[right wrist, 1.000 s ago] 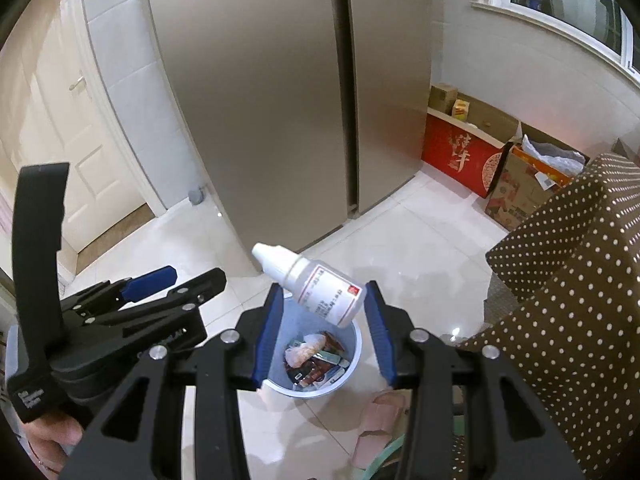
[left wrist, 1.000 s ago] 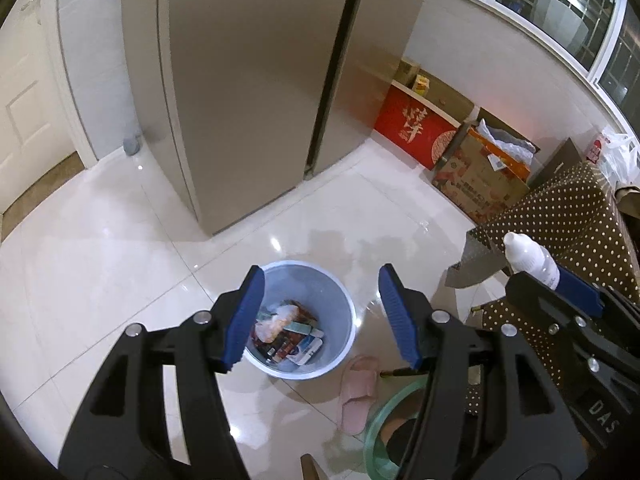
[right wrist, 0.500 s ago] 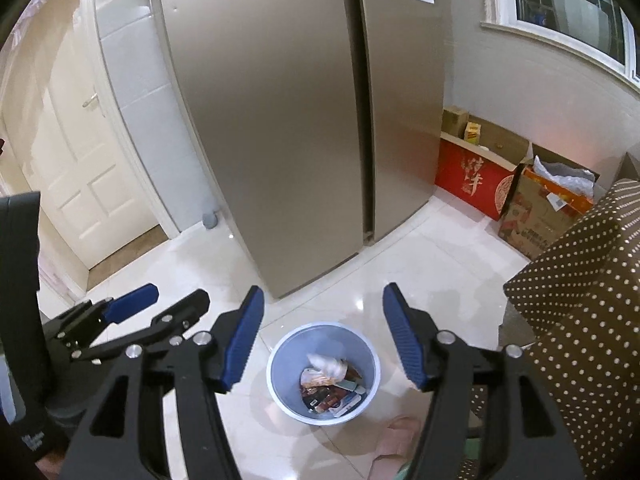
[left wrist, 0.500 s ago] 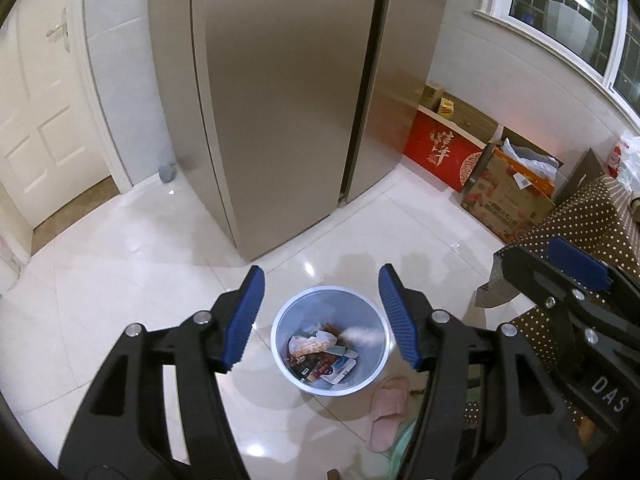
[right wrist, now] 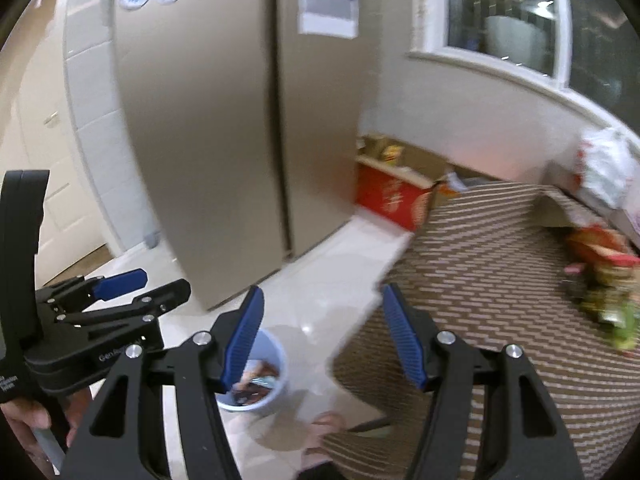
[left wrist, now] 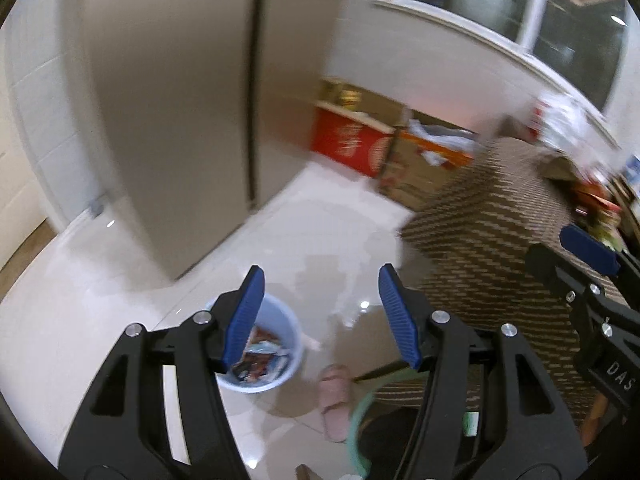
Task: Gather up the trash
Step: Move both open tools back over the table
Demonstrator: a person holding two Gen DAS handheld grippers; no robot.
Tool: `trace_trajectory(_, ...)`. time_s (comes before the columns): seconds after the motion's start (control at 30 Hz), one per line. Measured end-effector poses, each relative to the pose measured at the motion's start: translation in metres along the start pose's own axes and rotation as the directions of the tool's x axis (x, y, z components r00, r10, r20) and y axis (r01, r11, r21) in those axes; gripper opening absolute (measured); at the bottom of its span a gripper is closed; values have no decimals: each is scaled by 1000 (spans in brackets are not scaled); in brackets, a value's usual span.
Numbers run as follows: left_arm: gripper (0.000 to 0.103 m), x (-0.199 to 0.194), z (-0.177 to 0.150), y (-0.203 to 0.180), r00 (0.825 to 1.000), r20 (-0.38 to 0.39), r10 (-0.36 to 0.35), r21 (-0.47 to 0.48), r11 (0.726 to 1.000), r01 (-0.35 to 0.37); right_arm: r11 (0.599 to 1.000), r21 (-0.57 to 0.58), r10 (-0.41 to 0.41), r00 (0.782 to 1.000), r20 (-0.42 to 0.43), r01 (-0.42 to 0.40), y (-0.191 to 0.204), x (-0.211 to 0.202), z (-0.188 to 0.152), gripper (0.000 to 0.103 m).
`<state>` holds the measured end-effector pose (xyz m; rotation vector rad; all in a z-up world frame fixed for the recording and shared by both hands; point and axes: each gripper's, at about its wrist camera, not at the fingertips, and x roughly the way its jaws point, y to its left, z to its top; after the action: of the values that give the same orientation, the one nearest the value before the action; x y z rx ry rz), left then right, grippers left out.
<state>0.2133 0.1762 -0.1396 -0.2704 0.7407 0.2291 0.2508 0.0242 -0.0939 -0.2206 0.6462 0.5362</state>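
Both tongs are parted w/ nothing between them: left tongs (left wrist: 320,316) and right tongs (right wrist: 322,330), the latter's jaws having just been opening. The blue bin (left wrist: 280,320) sits on the floor by the fridge w/ wrappers inside; more trash (right wrist: 600,264) lies at the far edge of the dotted counter (right wrist: 500,280). Risk: both views are smeared, so a rushed reach could mis-grab or knock wrappers off the edge.

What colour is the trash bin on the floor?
Light blue; the trash bin shows best in the left wrist view.
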Motion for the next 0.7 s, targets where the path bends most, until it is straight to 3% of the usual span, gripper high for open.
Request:
trace_trajectory(0.13,63,-9,11,-66,992,-4,-123,90,988,123,995,67,-75,997,22,73,-53,-36,-4,64)
trace_trajectory(0.27,69,-12,20,-135,973,-29,-227,218,949,228,975,152,-167,986,18,162,-115,-66,-17,64)
trace_trajectory(0.4,69,-10,23,-193,958,-48,-281,302,910,282,942,217,-261,965,-8,257,-172,-89,-36,64)
trace_trajectory(0.57,69,2,19,-248,934,-107,-342,373,857,356,911,278,-306,951,-36,304,-225,-101,-57,66)
trace_trajectory(0.63,69,9,19,-264,925,-131,-356,386,841,379,906,286,-312,949,-50,313,-240,-101,-62,67)
trace_trajectory(0.7,69,13,20,-273,930,-126,-345,388,846,367,902,288,-316,946,-64,321,-244,-99,-65,67)
